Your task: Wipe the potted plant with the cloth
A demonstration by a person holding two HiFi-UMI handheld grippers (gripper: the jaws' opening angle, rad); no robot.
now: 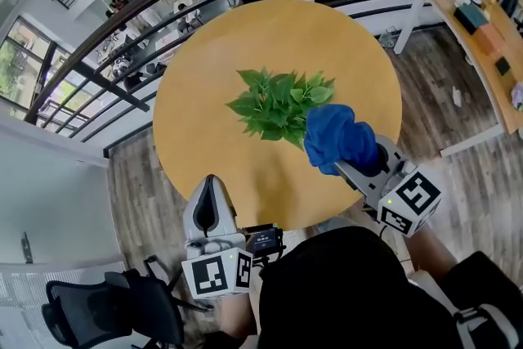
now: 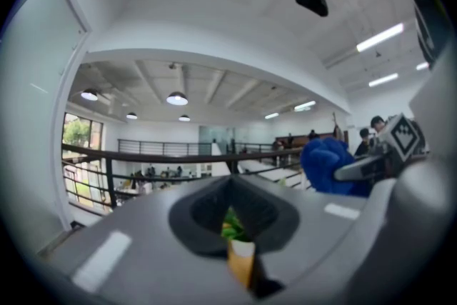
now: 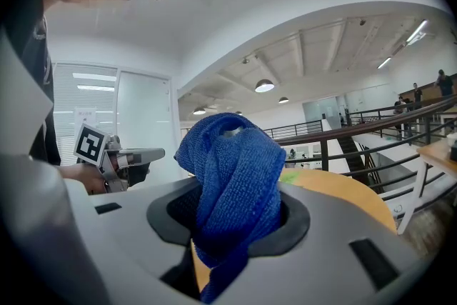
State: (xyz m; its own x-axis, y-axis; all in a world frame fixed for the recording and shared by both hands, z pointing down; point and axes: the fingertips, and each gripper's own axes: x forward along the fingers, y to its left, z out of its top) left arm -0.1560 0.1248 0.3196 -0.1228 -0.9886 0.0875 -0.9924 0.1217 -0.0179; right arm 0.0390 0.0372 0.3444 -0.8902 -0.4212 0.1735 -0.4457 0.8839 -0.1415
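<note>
One blue cloth (image 1: 337,136) clamped in right gripper (image 1: 343,163), beside potted plant (image 1: 278,104) | left gripper (image 1: 211,188) closed, empty | railing (image 1: 163,4) beyond round table (image 1: 221,53)

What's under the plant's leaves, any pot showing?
In the head view the leaves hide the pot; only the round table shows around them. The blue cloth overlaps their near right edge.
</note>
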